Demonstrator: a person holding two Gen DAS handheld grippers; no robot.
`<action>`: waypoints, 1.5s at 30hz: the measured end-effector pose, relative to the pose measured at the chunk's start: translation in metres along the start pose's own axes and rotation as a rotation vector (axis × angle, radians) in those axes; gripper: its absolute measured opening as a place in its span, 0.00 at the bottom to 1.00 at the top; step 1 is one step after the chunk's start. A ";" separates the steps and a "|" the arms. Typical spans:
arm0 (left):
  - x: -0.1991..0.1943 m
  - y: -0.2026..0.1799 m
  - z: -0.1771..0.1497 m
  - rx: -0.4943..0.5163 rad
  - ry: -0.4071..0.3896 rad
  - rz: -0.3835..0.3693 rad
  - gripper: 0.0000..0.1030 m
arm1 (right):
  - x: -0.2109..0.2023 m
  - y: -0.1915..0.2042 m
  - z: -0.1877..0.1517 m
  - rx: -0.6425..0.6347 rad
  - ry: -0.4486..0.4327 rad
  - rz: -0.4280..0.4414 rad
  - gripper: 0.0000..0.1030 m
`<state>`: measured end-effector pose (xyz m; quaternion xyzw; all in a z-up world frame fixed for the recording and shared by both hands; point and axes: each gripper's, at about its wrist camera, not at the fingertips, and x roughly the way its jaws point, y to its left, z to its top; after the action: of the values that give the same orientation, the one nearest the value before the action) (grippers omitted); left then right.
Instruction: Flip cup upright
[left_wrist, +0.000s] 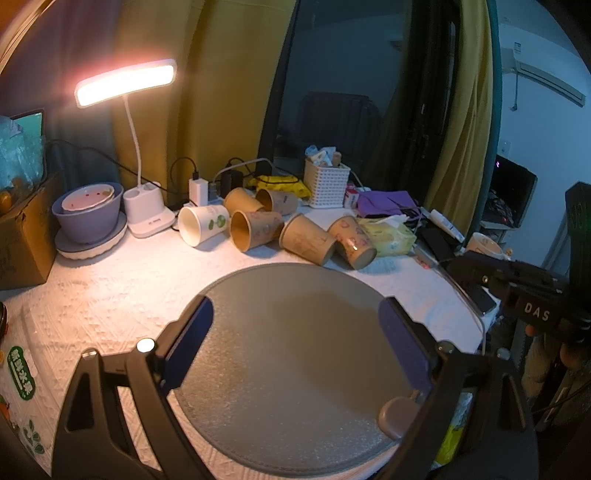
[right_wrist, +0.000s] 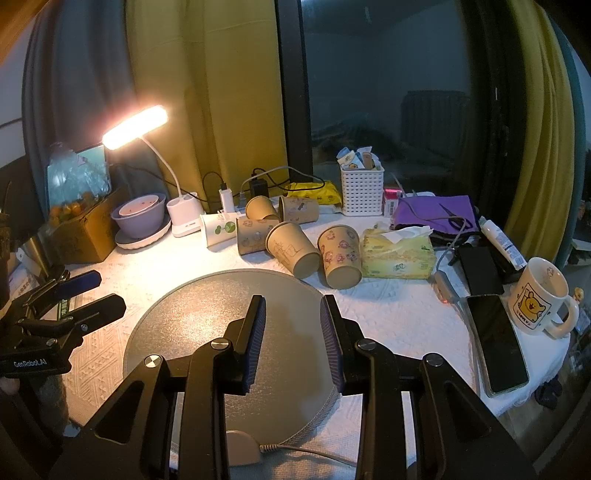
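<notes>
Step in hand: we judge this the approach; none of the cups is gripped, and all lie on their sides.
Left hand-held gripper (left_wrist: 295, 343): released, jaws spread wide over the round grey mat (left_wrist: 295, 424), lower centre of the left wrist view, holding nothing.
Right hand-held gripper (right_wrist: 293, 343): also released and empty, jaws parted above the same mat, lower centre of the right wrist view.
Cups: 6 paper cups lie in a cluster on the white worktop (right_wrist: 399, 317), centre of both views, beyond the mat's far edge.
Nearest cup: the patterned paper cup (right_wrist: 340, 254) lies with its base toward us, just beside the yellow tissue pack (right_wrist: 397, 256).
Neighbour: a plain brown paper cup (right_wrist: 293, 249) rests close on its left, perhaps touching; we cannot tell.
Others: a white paper cup (right_wrist: 218, 229) sits at the cluster's left end, near the desk lamp (right_wrist: 135, 127).
Next move: we would send 1 gripper forward, close on a cup's side wall, lift, turn its mouth upward, then set it down.
Risk: thin paper walls may crush under a hard squeeze.
</notes>
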<state>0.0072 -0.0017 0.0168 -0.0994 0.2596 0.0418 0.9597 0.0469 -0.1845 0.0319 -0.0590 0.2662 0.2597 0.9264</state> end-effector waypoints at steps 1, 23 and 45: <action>0.000 0.001 0.000 -0.001 0.000 0.000 0.89 | 0.000 0.000 0.000 0.000 0.000 0.000 0.32; -0.004 0.010 -0.001 -0.013 -0.011 -0.006 0.89 | 0.000 0.003 0.001 -0.006 0.002 -0.003 0.32; -0.009 0.013 -0.004 -0.016 -0.021 -0.014 0.89 | -0.002 0.005 0.002 -0.011 0.007 -0.034 0.32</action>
<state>-0.0045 0.0100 0.0161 -0.1086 0.2486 0.0385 0.9617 0.0433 -0.1806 0.0350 -0.0694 0.2669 0.2454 0.9294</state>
